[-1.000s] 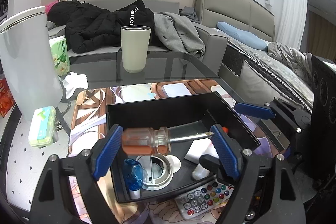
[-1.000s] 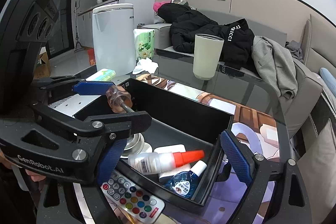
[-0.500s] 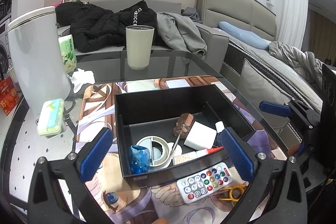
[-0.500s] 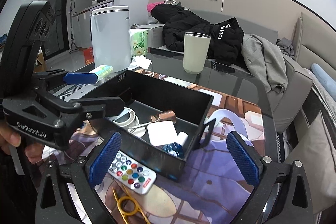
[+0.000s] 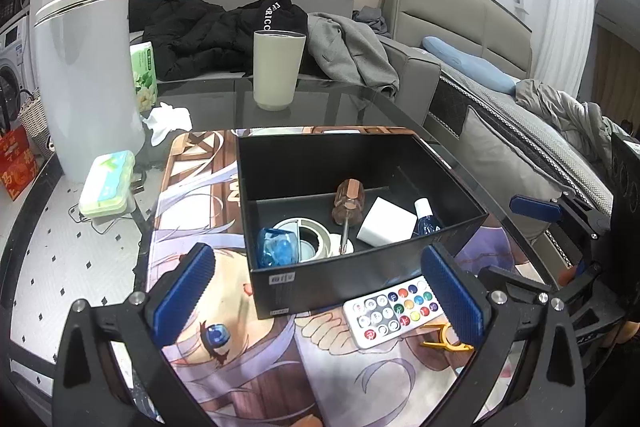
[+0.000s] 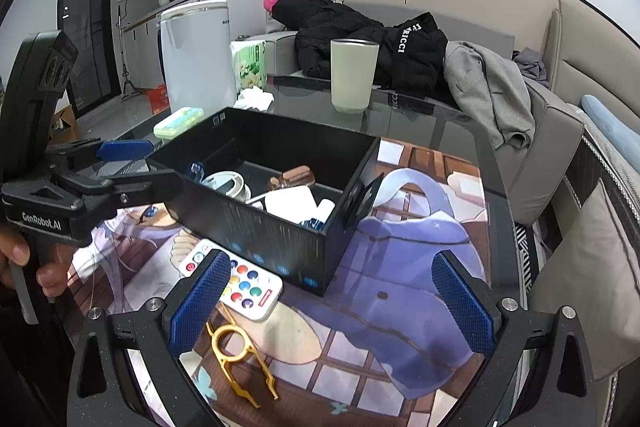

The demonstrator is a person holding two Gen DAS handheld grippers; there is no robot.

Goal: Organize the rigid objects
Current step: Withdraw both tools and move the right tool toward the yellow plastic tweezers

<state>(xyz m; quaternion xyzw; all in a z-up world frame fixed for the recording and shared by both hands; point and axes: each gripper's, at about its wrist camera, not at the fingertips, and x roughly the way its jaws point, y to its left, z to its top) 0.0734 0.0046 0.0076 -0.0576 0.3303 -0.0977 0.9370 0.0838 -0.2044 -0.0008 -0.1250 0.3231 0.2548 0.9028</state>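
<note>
While both grippers hover wide open and empty over the desk (image 5: 344, 107), the black box (image 5: 352, 279) sits dead centre on the printed mat (image 6: 400, 267), already holding the screwdriver (image 5: 347, 203), a white block (image 5: 386, 225) and a blue bottle (image 5: 426, 221). Left gripper (image 5: 320, 287) frames the box's near wall; right gripper (image 6: 328, 303) hangs over the mat. Still outside: the remote (image 6: 236, 281) at the box's six o'clock, touching its wall, and the gold clip (image 6: 240, 359) just beyond. Risk, as I judge it: the flat remote may slide away under the jaws, or a finger may knock the box.
</note>
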